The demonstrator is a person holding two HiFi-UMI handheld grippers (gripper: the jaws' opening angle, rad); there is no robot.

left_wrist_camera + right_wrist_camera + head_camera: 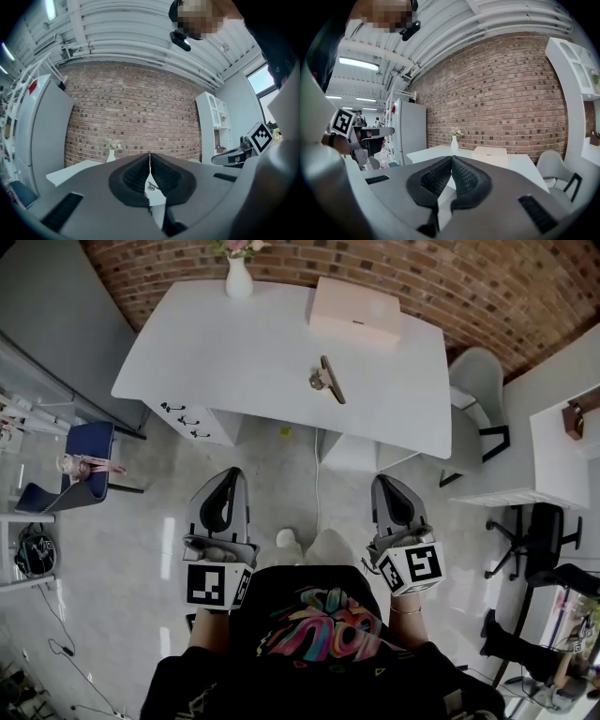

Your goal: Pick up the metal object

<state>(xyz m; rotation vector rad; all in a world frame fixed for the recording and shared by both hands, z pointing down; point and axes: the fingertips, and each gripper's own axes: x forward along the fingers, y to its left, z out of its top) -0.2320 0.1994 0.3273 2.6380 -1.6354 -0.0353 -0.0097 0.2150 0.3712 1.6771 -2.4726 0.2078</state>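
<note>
Both grippers are hanging shut and empty in the head view, left gripper (228, 476) and right gripper (385, 482), well short of the table (234, 343). The metal object (327, 379) is lying ahead on it, slanting and sitting nearer the right gripper.

In the left gripper view, the jaws are pressing together, with the metal object (151, 186) showing far off below them.

In the right gripper view, the jaws are meeting on nothing.

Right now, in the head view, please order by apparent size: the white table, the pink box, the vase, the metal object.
1. white table
2. pink box
3. vase and metal object: alike in size, not ranked.
</note>
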